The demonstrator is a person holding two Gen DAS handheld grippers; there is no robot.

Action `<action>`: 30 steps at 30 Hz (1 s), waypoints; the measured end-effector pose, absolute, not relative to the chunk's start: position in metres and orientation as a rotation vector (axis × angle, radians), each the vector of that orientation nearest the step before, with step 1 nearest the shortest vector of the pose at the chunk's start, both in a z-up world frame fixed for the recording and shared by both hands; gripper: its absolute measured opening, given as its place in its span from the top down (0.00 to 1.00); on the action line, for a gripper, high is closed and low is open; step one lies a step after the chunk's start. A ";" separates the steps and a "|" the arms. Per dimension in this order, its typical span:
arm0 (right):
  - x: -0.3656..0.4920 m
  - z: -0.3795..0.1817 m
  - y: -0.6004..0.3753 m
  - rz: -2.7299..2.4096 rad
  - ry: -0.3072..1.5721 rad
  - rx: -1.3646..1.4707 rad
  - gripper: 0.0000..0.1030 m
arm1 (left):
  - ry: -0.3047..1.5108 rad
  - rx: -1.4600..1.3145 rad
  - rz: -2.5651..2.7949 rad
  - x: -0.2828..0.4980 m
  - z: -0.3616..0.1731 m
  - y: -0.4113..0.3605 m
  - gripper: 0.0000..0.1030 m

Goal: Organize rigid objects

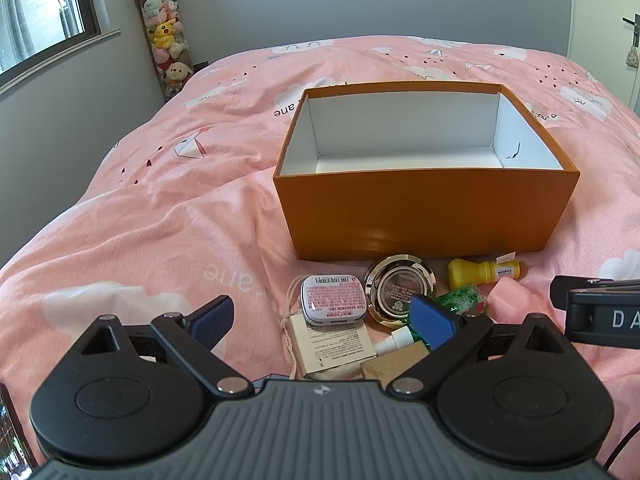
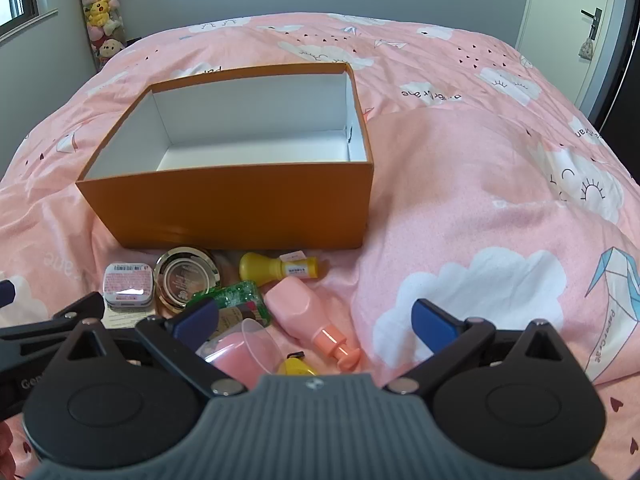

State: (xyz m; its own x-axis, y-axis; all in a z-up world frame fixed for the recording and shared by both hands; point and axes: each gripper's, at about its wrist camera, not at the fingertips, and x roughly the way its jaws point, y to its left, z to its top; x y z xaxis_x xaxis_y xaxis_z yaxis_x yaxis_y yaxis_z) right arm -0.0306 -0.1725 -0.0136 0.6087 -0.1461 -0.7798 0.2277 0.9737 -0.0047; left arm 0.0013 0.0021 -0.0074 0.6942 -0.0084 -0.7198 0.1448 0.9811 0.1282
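An open orange box (image 1: 424,216) with a white inside stands on the pink bed; it also shows in the right wrist view (image 2: 228,208). In front of it lies a pile: a small tin (image 1: 334,298), a round gold compact (image 1: 400,288), a yellow bottle (image 1: 480,272), a green glittery item (image 1: 464,296), a card box (image 1: 332,346). The right wrist view adds a pink pump bottle (image 2: 308,312) and a clear cup (image 2: 244,350). My left gripper (image 1: 320,318) is open above the tin. My right gripper (image 2: 316,320) is open above the pump bottle.
The bed's pink quilt (image 2: 480,208) bulges to the right of the box. A tall tube of plush toys (image 1: 166,40) stands in the far left corner by a window (image 1: 36,12). A door (image 2: 592,40) is at the far right.
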 end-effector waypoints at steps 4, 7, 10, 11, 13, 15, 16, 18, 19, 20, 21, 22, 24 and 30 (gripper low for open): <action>-0.031 -0.014 -0.173 -0.217 0.892 0.098 0.02 | 0.801 0.181 -0.089 0.002 -0.007 0.003 0.00; -0.031 -0.014 -0.172 -0.217 0.891 0.099 0.02 | 0.802 0.182 -0.089 0.001 -0.011 0.004 0.00; -0.031 -0.015 -0.173 -0.217 0.892 0.099 0.02 | 0.803 0.181 -0.088 0.002 -0.010 0.004 0.00; -0.031 -0.015 -0.173 -0.216 0.892 0.099 0.02 | 0.803 0.180 -0.088 0.002 -0.011 0.004 0.00; -0.031 -0.015 -0.173 -0.216 0.893 0.100 0.02 | 0.803 0.181 -0.088 0.002 -0.010 0.004 0.00; -0.031 -0.016 -0.173 -0.216 0.895 0.100 0.02 | 0.802 0.181 -0.089 0.002 -0.010 0.004 0.00; -0.030 -0.016 -0.173 -0.217 0.895 0.099 0.02 | 0.802 0.181 -0.089 0.002 -0.010 0.004 0.00; -0.031 -0.016 -0.173 -0.216 0.895 0.099 0.02 | 0.803 0.180 -0.088 0.002 -0.010 0.004 0.00; -0.031 -0.016 -0.173 -0.216 0.895 0.099 0.02 | 0.803 0.181 -0.089 0.002 -0.010 0.004 0.00; -0.030 -0.016 -0.173 -0.217 0.896 0.100 0.02 | 0.803 0.181 -0.089 0.002 -0.010 0.004 0.00; -0.030 -0.016 -0.173 -0.216 0.896 0.100 0.02 | 0.802 0.181 -0.089 0.002 -0.010 0.004 0.00; -0.030 -0.016 -0.173 -0.216 0.897 0.100 0.02 | 0.803 0.181 -0.088 0.002 -0.010 0.004 0.00; -0.031 -0.017 -0.173 -0.216 0.897 0.100 0.02 | 0.803 0.180 -0.089 0.002 -0.010 0.004 0.00; -0.030 -0.018 -0.172 -0.216 0.900 0.101 0.02 | 0.804 0.181 -0.090 0.001 -0.010 0.003 0.00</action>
State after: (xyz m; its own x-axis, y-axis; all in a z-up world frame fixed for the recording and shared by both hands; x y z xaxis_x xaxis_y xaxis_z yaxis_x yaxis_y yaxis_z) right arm -0.0303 -0.1723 -0.0178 0.6016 -0.1439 -0.7857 0.2285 0.9735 -0.0033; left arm 0.0011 0.0029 -0.0097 0.6910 -0.0114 -0.7228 0.1487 0.9807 0.1267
